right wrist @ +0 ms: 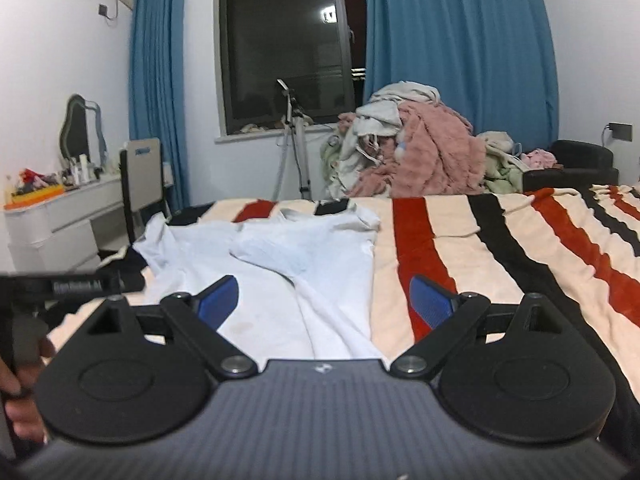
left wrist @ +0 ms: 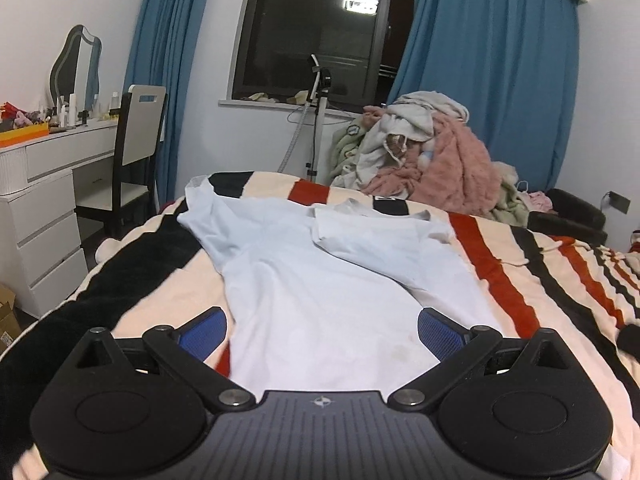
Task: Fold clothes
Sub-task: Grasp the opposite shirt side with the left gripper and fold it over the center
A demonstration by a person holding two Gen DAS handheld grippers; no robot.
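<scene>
A white T-shirt (left wrist: 320,292) lies spread on the striped blanket (left wrist: 520,280), its right sleeve folded in over the chest and its left sleeve stretched out to the far left. My left gripper (left wrist: 322,334) hovers open over the shirt's near hem, blue pads wide apart with nothing between them. In the right wrist view the same T-shirt (right wrist: 280,280) lies left of centre. My right gripper (right wrist: 324,304) is open above its right hem edge, one pad over the shirt and the other over a red stripe of the blanket (right wrist: 500,248). The left gripper's body (right wrist: 60,284) and a hand (right wrist: 20,408) show at the left edge.
A heap of clothes and pink fleece (left wrist: 420,152) is piled beyond the bed's far edge, beside a black armchair (left wrist: 572,216). A white dresser (left wrist: 44,200) with a mirror and a chair (left wrist: 136,152) stand left. A tripod stand (left wrist: 318,120) is under the window.
</scene>
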